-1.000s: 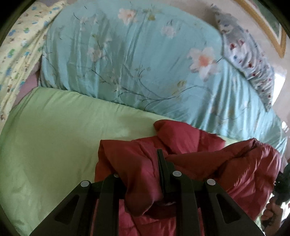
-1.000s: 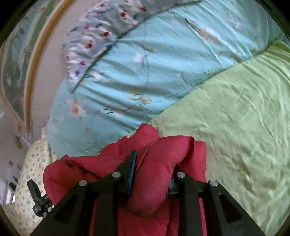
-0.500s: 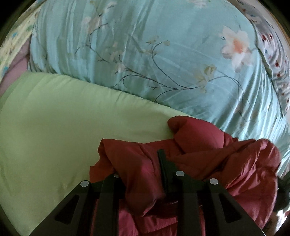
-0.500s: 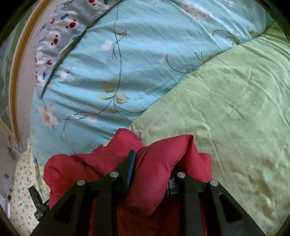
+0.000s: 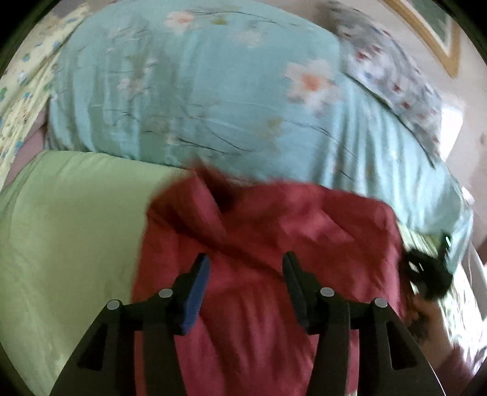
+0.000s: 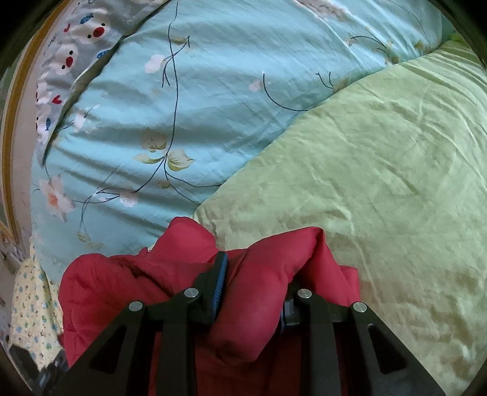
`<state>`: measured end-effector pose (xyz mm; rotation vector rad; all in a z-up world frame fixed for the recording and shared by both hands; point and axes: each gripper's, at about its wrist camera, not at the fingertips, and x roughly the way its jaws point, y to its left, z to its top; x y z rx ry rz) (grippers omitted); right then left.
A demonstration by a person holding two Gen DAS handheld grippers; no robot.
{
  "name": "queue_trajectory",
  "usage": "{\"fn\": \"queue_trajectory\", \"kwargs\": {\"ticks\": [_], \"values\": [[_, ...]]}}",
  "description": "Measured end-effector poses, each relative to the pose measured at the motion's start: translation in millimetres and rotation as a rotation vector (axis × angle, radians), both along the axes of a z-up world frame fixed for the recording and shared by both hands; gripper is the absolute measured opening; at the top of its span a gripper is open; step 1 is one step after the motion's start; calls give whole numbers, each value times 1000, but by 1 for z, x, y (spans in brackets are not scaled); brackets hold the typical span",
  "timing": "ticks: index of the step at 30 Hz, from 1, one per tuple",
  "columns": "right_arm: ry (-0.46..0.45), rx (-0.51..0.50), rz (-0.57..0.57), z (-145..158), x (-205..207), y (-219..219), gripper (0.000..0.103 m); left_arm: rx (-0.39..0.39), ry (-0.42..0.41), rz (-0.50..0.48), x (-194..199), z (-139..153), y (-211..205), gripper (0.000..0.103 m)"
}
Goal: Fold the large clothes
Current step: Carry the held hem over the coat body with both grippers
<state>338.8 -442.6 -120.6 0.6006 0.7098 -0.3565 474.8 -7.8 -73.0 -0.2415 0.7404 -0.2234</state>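
A red padded jacket (image 5: 268, 231) lies on the green bed sheet (image 5: 70, 231). In the left wrist view my left gripper (image 5: 245, 268) is open, its jaws apart just above the jacket, with nothing between them. The view is blurred by motion. In the right wrist view my right gripper (image 6: 254, 274) is shut on a thick bunch of the red jacket (image 6: 261, 292), held over the green sheet (image 6: 380, 182). The right gripper and the hand holding it show at the right edge of the left wrist view (image 5: 426, 274).
A light blue floral quilt (image 5: 213, 100) lies bunched along the far side of the bed. A grey patterned pillow (image 5: 392, 76) lies behind it. A yellow patterned cloth (image 5: 21, 79) is at the far left. A framed picture (image 5: 432, 27) hangs on the wall.
My left gripper has opened and let go of the jacket, which now lies spread flatter. The right gripper stays shut on its bunch and has moved closer to the quilt.
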Motion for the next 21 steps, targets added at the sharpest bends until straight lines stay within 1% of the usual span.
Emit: {"fn": "queue_trajectory", "kwargs": {"ticks": [3,4,6,7,8,9,10,11,13,14,15,17,18,19,21], "values": [[8,-8,2,1,3,0,27,37,2,-68,-17,-5,-24,49],[10,-8,4,2,4,0,28,64,3,-86,-22,-9,-34,50],[13,4,8,5,3,1,31,142,8,-70,-27,-14,-47,50],[11,10,11,7,2,1,33,208,14,-51,-26,-20,-56,50],[6,17,17,12,-1,2,35,242,18,-41,-23,-24,-60,50],[0,16,24,19,-4,5,39,284,27,-25,-18,-31,-65,50],[-6,10,34,26,-8,8,44,301,32,-17,-12,-36,-69,51],[-22,-8,51,37,-14,14,46,308,39,-6,-7,-41,-69,52],[-51,-63,81,58,-26,28,57,299,46,16,4,-47,-65,52],[-62,-94,93,66,-32,34,59,298,45,22,8,-48,-65,52],[-76,-149,115,79,-41,47,62,297,46,26,14,-49,-65,52],[-82,-224,163,89,-49,67,64,302,50,30,24,-52,-66,52],[-65,-262,205,91,-50,81,64,310,53,31,28,-53,-68,52],[-24,-292,271,87,-46,97,64,318,57,32,32,-54,-69,52],[58,-330,402,72,-33,128,64,321,70,33,34,-55,-72,52]]}}
